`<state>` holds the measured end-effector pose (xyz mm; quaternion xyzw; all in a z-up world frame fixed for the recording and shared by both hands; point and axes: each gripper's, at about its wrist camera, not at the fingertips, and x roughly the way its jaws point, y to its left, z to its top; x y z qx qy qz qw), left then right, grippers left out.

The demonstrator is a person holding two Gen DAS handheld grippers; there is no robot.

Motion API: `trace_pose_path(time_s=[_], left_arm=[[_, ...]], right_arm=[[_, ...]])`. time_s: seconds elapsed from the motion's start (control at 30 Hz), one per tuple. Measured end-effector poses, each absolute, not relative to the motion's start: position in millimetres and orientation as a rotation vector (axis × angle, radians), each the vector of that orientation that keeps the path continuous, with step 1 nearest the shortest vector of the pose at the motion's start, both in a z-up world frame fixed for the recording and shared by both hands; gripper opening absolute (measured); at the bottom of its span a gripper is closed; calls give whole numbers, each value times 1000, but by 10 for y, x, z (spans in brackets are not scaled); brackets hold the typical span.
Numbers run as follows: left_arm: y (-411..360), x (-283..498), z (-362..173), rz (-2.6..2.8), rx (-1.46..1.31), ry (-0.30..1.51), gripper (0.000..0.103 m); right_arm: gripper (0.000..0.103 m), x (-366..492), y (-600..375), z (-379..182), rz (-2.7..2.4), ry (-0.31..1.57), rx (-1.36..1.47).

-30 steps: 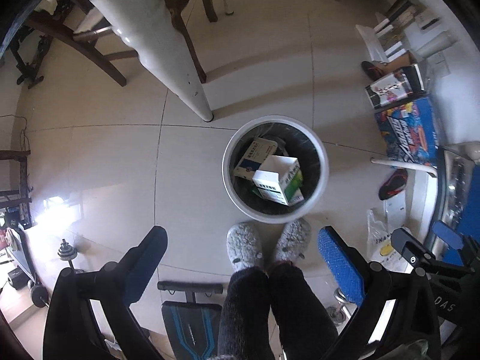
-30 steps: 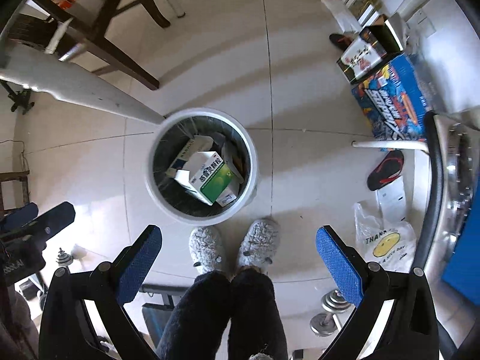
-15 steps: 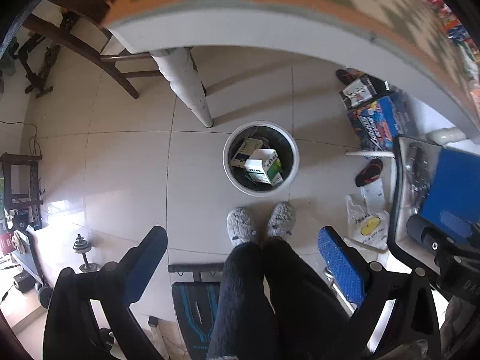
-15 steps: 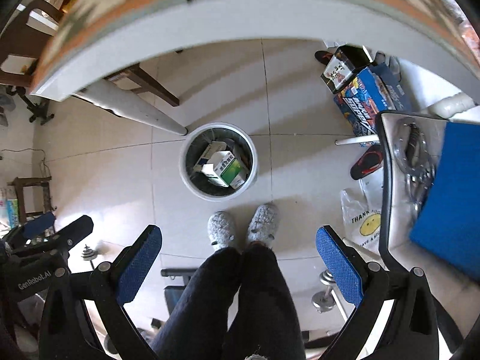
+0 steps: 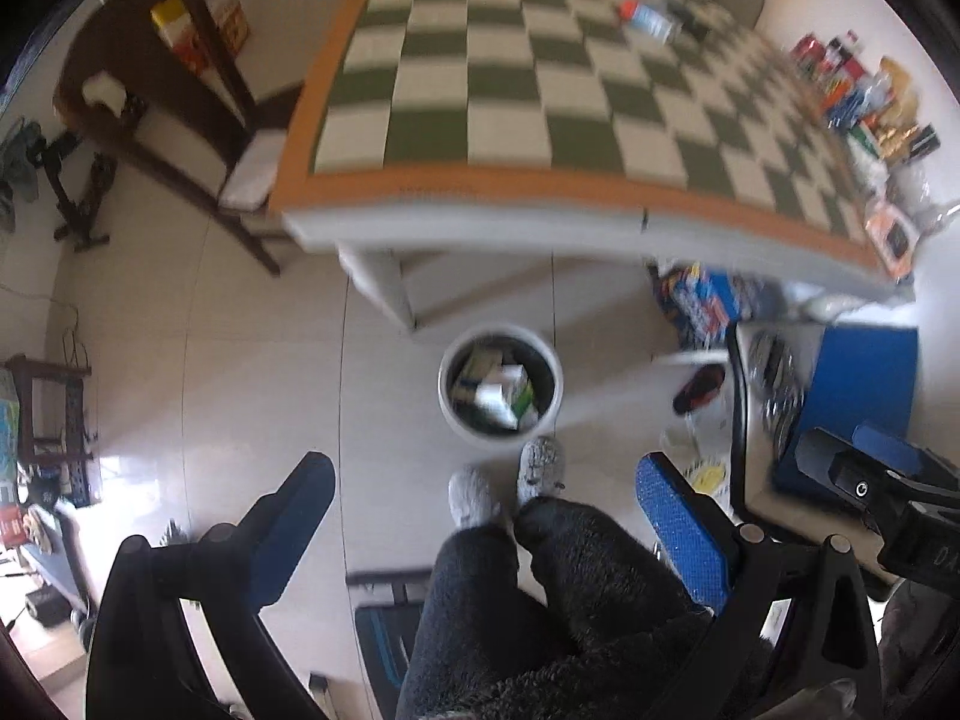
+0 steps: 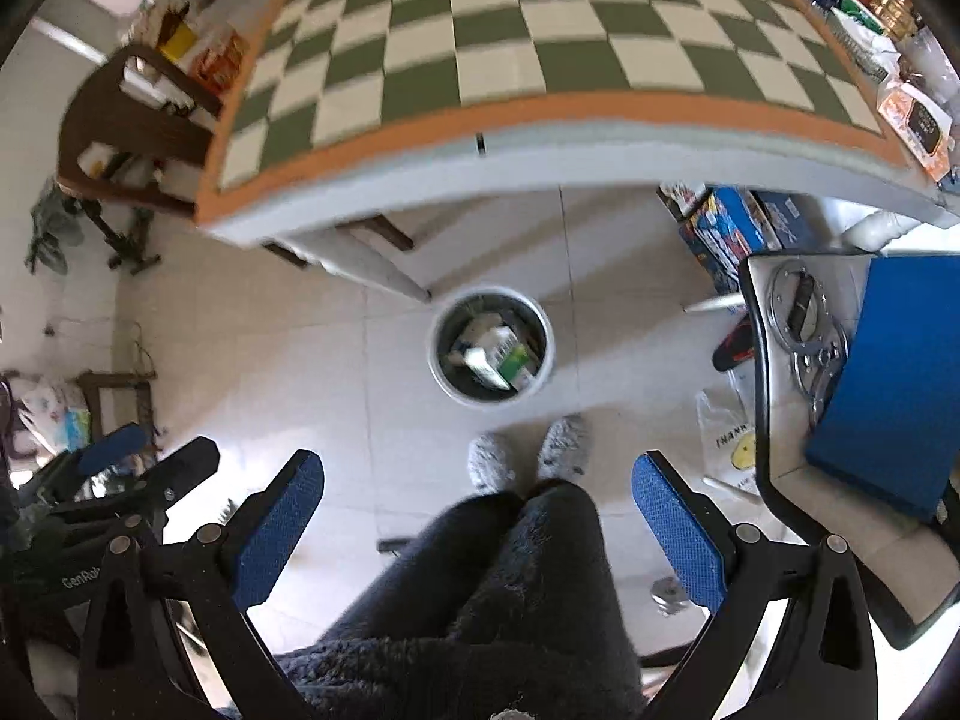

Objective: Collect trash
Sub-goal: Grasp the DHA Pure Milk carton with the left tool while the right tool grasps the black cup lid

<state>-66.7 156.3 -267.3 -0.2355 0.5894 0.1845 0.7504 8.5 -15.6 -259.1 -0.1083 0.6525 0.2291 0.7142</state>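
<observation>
A white round trash bin (image 5: 549, 414) stands on the tiled floor below the table's front edge; it also shows in the right wrist view (image 6: 441, 378). Several cartons lie inside it (image 5: 498, 390) (image 6: 495, 357). My left gripper (image 5: 486, 504) is open and empty, high above the floor. My right gripper (image 6: 477, 495) is open and empty at about the same height. A plastic bottle (image 5: 645, 18) lies on the far part of the green-and-white checkered table (image 5: 510, 90) (image 6: 510, 30).
The person's legs and grey slippers (image 5: 507, 489) stand just in front of the bin. A wooden chair (image 5: 162, 120) is at the left. Packets crowd the table's right edge (image 5: 864, 96). A side table with a blue box (image 6: 894, 372) is at the right. Boxes (image 6: 729, 228) sit on the floor.
Both grippers have risen well above the bin, from close over it to above table height. The checkered tabletop has come into view and the bin looks much smaller.
</observation>
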Motion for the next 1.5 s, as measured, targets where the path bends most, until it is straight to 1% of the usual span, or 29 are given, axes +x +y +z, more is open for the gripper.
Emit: trace_pose_path(time_s=[0.13,0.23,0.33,0.43,0.63,0.73,0.83,0.97,1.13,1.27,1.3,1.37,1.5], left_arm=[[1788,-241,-2412,424,-461,1211,103],[2046,231,-2252,450,-442,1163,103],[2238,783,-2219,467,-468,1152,103],[2393,1379,-2242,496,-497,1161,103],[2749,2809,-2463,580,-579,1232,103],[2923,3487,-2671,630,-624,1276,103],[3075,3972,-2883,673,-661,1313,103],[3247,4433,-3177,713,-693,1369,103],[3372,4735,-3460,741,-754,1417,103],[3371,4829,-3518,732,-824,1422,103],[3361,4845,-3513,727,-842,1415,103],[3321,4885,-3472,721,-868,1395,102],[3177,5021,-3488,640,-953,1379,102]], right_arm=[[103,483,-46,-2284,500,1392,-165],[103,866,18,-2084,482,1348,-131],[103,1329,68,-1975,465,1322,-116],[103,2042,139,-1960,439,1319,-98],[103,3688,331,-2171,374,1338,-86],[103,4577,502,-2338,340,1361,-83],[103,5445,752,-2588,317,1397,-83],[103,6226,1105,-2952,305,1427,-105],[103,6700,1504,-3348,316,1454,-147],[103,6904,1769,-3621,324,1460,-161],[101,6938,1806,-3669,320,1458,-166],[90,6986,1844,-3729,313,1441,-180],[87,6994,1697,-3669,304,1412,-205]])
